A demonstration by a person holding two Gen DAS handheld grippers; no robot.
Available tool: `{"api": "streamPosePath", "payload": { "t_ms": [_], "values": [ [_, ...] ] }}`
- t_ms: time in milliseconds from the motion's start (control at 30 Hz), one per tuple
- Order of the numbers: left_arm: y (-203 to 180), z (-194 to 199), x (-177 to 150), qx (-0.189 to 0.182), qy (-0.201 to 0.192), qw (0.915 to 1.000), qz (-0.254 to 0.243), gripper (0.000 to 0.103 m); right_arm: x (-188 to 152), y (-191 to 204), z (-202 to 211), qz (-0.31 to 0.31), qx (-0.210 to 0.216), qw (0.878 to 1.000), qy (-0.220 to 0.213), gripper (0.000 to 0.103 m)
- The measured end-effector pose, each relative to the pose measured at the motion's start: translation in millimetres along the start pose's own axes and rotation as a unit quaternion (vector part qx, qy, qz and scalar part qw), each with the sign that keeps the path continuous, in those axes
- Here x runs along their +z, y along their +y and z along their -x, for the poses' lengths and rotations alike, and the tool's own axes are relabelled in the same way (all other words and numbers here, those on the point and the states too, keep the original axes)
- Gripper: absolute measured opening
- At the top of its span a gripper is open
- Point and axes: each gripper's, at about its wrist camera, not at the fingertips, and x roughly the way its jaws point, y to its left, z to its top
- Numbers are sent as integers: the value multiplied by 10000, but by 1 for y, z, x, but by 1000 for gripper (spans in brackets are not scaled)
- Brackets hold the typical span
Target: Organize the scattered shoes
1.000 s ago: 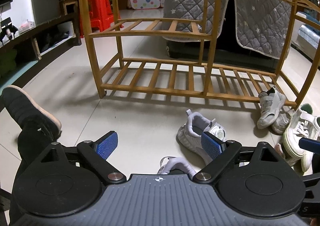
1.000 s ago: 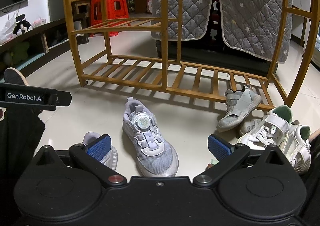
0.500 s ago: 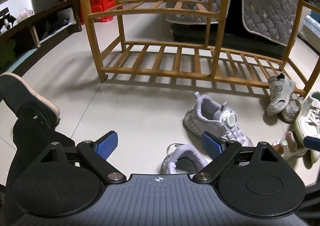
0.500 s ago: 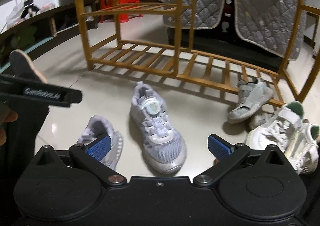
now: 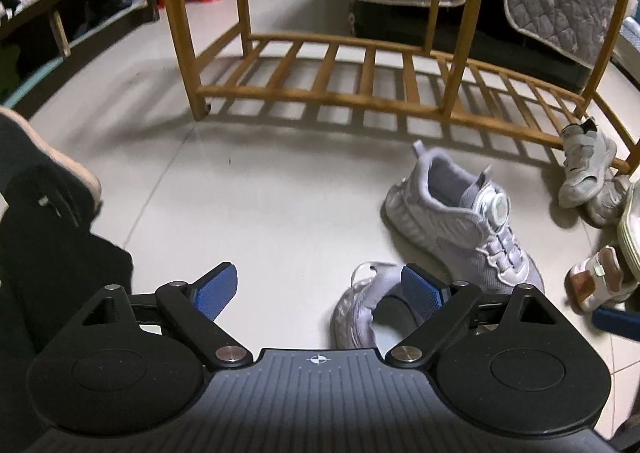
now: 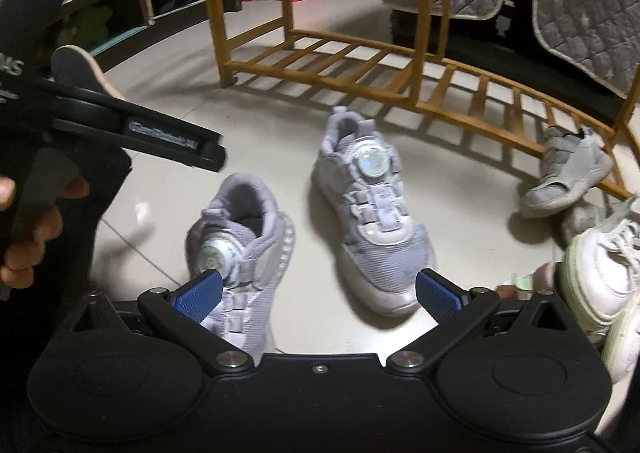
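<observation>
1. Pale glossy floor tiles [image 5: 248, 189] carry a slatted wooden shoe rack [image 5: 360, 93], standing at 12 o'clock in both views, its lowest shelf bare.
2. Two grey mesh sneakers with round dial closures lie on the floor: the farther sneaker [image 6: 372, 213] at centre, the nearer sneaker [image 6: 244, 249] at 7 o'clock of it, apart.
3. At 3 o'clock, small grey strap shoes [image 5: 584, 165] lean against the rack; white sneakers [image 6: 600, 273] sit nearer.
4. The left gripper [image 5: 320, 289] hangs with blue pads wide apart, clamping nothing, the nearer sneaker's heel just under its right pad.
5. The right gripper [image 6: 318, 291] is likewise spread and empty above both grey sneakers.
</observation>
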Motion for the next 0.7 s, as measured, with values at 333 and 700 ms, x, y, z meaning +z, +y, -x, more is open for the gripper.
{"api": "streamPosePath", "payload": {
  "t_ms": [333,700],
  "values": [
    [4,-8,-4,144,206,9997,65,89,-22,24,-19,277,829,9935,727,103],
    [5,-14,-6,81,337,9994,88,89,-47,49,-36,826,595,9870,1241,97]
  ]
}}
